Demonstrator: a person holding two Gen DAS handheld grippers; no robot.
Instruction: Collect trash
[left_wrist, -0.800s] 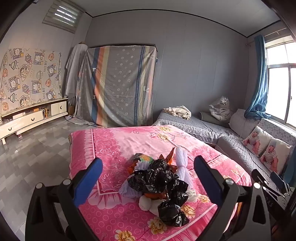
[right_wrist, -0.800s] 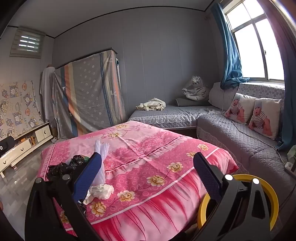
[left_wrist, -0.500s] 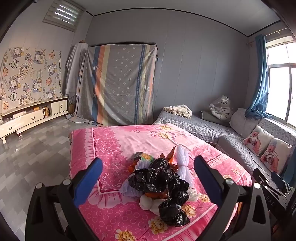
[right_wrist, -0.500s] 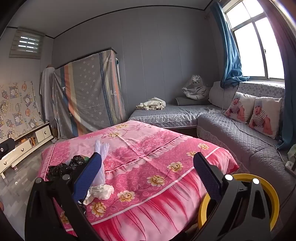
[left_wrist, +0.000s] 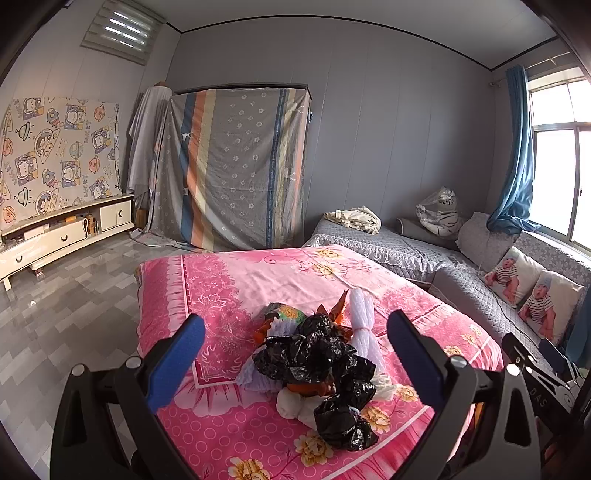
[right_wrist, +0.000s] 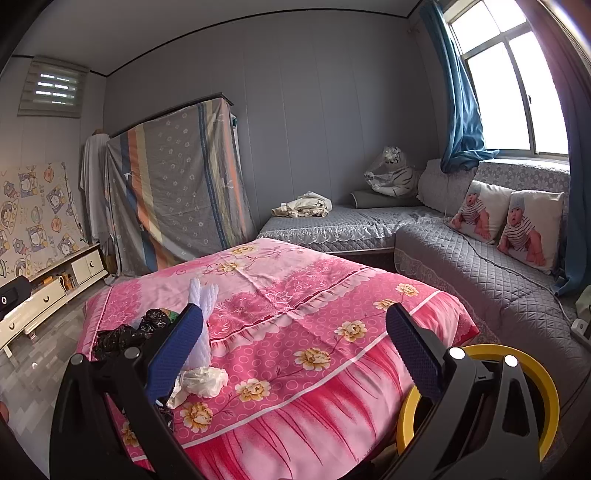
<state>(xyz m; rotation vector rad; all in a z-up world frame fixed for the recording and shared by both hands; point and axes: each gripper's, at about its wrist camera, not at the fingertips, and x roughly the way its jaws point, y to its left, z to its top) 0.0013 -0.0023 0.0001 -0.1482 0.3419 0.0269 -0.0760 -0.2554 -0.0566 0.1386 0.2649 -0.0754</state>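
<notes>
A heap of trash (left_wrist: 317, 360) lies on a table covered with a pink flowered cloth (left_wrist: 236, 280): crumpled black plastic bags, orange wrappers, white foam netting (left_wrist: 364, 325) and white tissue. My left gripper (left_wrist: 295, 350) is open and empty, with the heap between and beyond its fingertips. In the right wrist view the same heap (right_wrist: 147, 325) lies at the left of the cloth (right_wrist: 314, 306), with crumpled white tissue (right_wrist: 203, 382) near the front edge. My right gripper (right_wrist: 293, 349) is open and empty above the cloth's front edge. A yellow-rimmed bin (right_wrist: 480, 402) stands low at the right.
A grey quilted corner sofa (right_wrist: 480, 258) with baby-print pillows (right_wrist: 513, 225) runs along the right and back. A cloth-draped wardrobe (left_wrist: 229, 166) stands at the back wall. A low white cabinet (left_wrist: 55, 236) lines the left wall. Grey tiled floor (left_wrist: 74, 302) lies left of the table.
Both views have shifted only very slightly. Both grippers stay open and the trash has not moved.
</notes>
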